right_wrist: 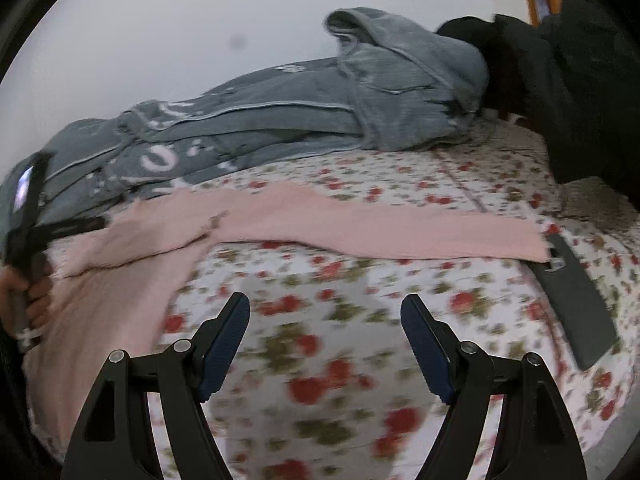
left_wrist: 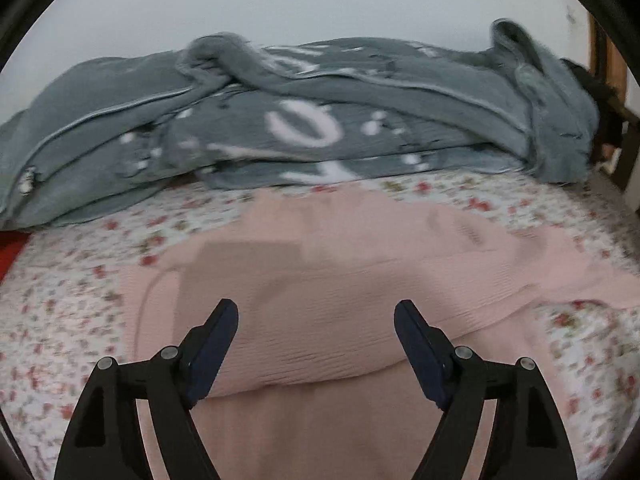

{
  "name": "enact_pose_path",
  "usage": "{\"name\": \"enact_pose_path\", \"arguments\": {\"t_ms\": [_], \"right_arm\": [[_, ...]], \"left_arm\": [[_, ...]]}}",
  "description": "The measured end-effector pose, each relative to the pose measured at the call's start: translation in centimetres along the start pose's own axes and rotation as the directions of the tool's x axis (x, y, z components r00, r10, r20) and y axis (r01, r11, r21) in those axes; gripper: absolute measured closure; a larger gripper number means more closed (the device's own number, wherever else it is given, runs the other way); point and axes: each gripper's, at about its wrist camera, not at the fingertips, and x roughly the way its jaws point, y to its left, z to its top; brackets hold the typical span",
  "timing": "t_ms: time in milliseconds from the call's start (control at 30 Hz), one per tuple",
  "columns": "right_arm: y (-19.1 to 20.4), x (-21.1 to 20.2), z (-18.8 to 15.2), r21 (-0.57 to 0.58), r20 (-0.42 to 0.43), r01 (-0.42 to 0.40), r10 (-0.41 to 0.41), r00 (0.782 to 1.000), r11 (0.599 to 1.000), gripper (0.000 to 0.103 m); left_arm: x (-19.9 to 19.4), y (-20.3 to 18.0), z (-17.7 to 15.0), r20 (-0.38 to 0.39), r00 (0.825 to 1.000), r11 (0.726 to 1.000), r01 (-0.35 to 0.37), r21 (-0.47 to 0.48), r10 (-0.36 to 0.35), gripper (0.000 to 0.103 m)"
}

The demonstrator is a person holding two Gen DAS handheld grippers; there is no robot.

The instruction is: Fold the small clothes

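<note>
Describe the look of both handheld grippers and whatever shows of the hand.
The left gripper and the right gripper match: black angular linkage arms with silver round pivot pins, ending in dark navy fingers with ribbed pads. No cables show. The bare-skinned left hand grips a black handle.

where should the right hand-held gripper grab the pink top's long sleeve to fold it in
Take the pink top's sleeve at its cuff end, the free tip farthest from the body. It lies flat and straight across the floral bedsheet, so come in low from the near edge with the open right hand-held gripper and pinch the hem. Stay clear of the dark flat object touching the cuff.
</note>
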Motion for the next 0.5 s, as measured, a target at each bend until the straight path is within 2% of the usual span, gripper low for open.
{"name": "enact_pose_path", "arguments": {"t_ms": [67, 167, 333, 500], "right_arm": [[-1.9, 0.4, 0.2, 0.025, -0.007, 0.026, -0.026, 1.0, 0.999, 0.037], [-4.6, 1.3, 0.3, 0.064, -0.023, 0.062, -0.061, 0.998, 0.996, 0.05], [-8.4, 3.3, -0.1, 0.154, -0.059, 0.093, -0.084, 0.995, 0.984, 0.053], [-10.7, 4.6, 0.1, 0.237, -0.05, 0.039, -0.028, 0.998, 0.971, 0.053]], "left_arm": [[0.7, 1.3, -0.6, -0.01, 0.999, 0.999, -0.045, -0.007, 0.045, 0.024], [2.0, 2.5, -1.6, -0.005, 0.997, 0.997, -0.077, -0.025, 0.077, 0.024], [4.7, 2.3, -2.9, -0.079, 0.995, 0.997, -0.064, -0.04, 0.061, 0.024], [4.7, 1.6, -3.4, -0.065, 0.994, 0.996, -0.085, -0.02, 0.083, 0.021]]}}
